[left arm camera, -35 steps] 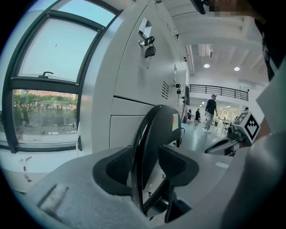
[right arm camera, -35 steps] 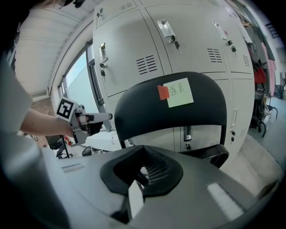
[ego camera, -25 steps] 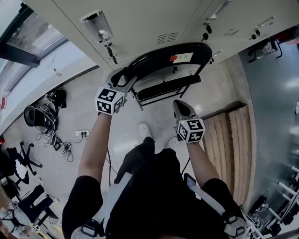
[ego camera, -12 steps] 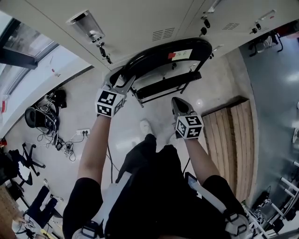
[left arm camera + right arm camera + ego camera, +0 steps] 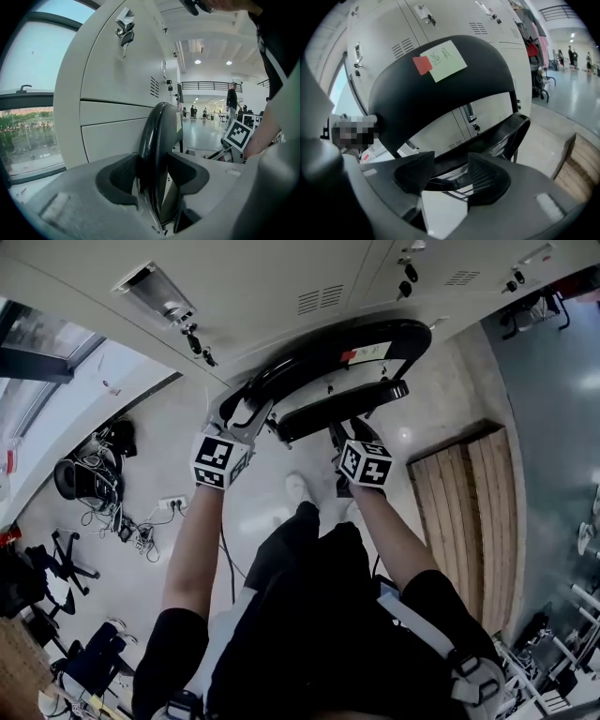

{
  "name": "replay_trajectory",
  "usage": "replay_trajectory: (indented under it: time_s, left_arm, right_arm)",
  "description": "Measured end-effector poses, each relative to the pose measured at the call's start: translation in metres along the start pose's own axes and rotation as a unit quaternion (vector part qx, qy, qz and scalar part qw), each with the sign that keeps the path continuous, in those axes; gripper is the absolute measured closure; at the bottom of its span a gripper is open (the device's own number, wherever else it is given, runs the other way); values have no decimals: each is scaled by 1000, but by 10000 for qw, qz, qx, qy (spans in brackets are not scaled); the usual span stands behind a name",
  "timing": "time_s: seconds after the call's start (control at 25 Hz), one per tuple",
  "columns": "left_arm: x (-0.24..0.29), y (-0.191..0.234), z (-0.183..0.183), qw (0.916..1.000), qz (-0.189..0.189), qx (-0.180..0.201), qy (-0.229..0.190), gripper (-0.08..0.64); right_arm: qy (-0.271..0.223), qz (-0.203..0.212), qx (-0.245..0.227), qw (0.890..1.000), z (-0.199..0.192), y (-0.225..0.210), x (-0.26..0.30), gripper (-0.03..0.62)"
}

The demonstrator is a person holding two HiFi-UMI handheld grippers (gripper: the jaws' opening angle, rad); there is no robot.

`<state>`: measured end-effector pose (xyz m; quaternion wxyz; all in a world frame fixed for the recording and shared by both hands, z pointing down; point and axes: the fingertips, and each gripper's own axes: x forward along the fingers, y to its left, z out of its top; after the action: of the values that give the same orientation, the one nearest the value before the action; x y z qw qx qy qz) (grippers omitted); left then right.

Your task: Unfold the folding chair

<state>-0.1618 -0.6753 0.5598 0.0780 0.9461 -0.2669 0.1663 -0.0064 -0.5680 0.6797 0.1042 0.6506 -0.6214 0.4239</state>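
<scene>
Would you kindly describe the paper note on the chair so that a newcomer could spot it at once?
Along the wall of pale grey metal lockers stands the black folding chair. High on its curved backrest is a pale rectangular paper note, a red tab at its left corner: the only light patch on the black chair.

Head view overhead; both gripper views close, sharing chair [image 5: 300, 364]
</scene>
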Motion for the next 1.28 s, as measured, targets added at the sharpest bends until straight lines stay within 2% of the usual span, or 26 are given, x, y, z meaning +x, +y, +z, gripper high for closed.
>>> replay_trajectory:
  time_s: [0.08,0.2,0.28,0.6,0.76,0.92,1.12,1.28]
  left_arm:
    - [0,-1,0,10000,15,-6,10,353]
    - [-1,-4,0,10000,-10,-3,74,353]
    - [-2,-6,-1,9999,-40,-9,107,353]
    - [-6,-14,-1,9999,-32,98,36,352]
    - [-12,-26,-5,9996,-291,-14,-9,350]
    - [-12,-33,-5,9986,-439,-257,-165,356]
    - [-7,-34,-9,9997,-217,39,-130,364]
    - [-4,-31,-12,9998,-135,-111,36,358]
  right_arm:
    - [142,-242,716,9970,-6,-7,9,332]
    - [228,-402,2119,9762,-16,-18,20,251]
    - [218,-426,2556,9656,-18,-20,27,250]
    - [333,-731,3051,9489,-19,-27,57,306]
    - [404,-973,3091,9452,-26,-32,59,347]
    - [295,-782,2996,9504,-28,-32,56,350]
    - [295,-625,3060,9495,-38,-34,48,356]
    - [356,-516,3148,9471,-51,-40,37,357]
